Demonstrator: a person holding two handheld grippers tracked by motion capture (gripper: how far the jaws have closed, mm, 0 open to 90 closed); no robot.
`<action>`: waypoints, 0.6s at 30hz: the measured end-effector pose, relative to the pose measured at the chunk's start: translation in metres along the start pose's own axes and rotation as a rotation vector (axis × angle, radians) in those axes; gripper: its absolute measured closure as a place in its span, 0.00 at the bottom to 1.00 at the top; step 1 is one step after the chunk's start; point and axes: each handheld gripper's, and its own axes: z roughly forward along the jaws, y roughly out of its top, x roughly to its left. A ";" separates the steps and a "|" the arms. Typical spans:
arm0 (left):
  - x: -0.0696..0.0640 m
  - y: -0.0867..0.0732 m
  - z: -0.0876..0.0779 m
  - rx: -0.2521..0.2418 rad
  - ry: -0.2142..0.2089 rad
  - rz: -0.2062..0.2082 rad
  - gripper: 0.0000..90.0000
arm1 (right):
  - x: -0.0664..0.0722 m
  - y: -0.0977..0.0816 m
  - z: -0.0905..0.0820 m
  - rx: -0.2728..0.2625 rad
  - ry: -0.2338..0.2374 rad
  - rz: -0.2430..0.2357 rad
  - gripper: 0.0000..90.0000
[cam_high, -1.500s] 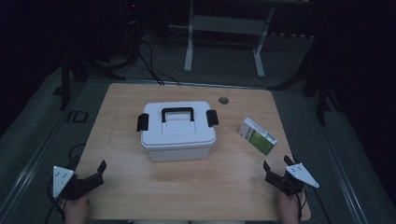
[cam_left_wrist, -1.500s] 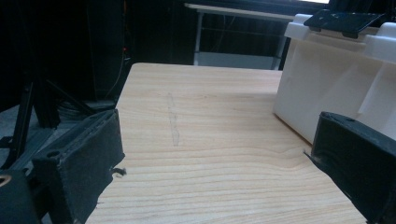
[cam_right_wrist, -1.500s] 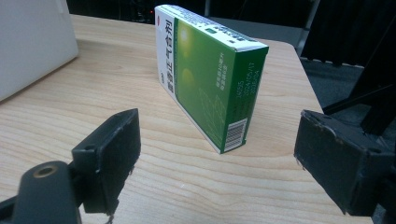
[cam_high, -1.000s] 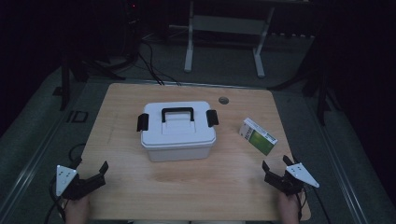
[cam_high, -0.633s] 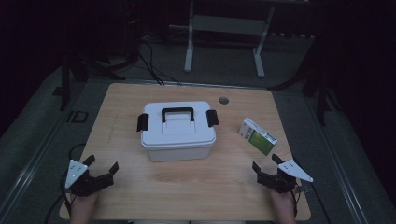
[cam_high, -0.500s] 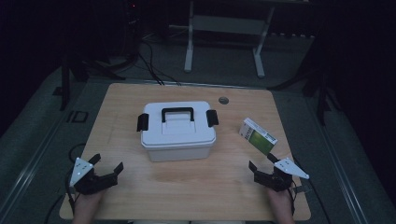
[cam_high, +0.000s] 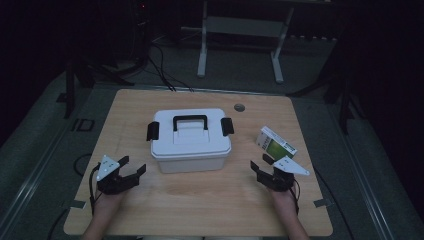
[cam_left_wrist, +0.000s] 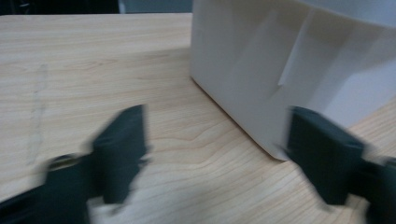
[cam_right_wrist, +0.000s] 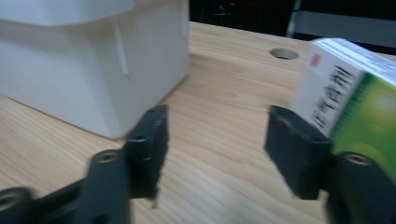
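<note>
Box: white lidded box (cam_high: 192, 140) sits mid-table, long axis running left to right, black handle along it.
Left gripper (cam_high: 131, 169): near the box's front-left corner, jaws just been closing, nothing between them.
Right gripper (cam_high: 261, 166): between box and green carton (cam_high: 275, 143), jaws just been closing, seemingly empty.

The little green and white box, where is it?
In the high view the green and white box lies on the table's right side, between the white bin and the right gripper.
</note>
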 end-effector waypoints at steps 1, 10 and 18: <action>0.001 0.002 0.005 0.001 -0.020 -0.013 0.47 | 0.003 0.002 0.008 0.005 0.010 -0.013 0.58; -0.002 0.015 0.028 0.017 -0.054 -0.009 0.69 | 0.013 0.009 0.042 0.065 0.062 -0.013 0.78; -0.005 0.023 0.043 0.025 -0.059 -0.001 0.77 | 0.022 0.017 0.065 0.086 0.090 -0.021 1.00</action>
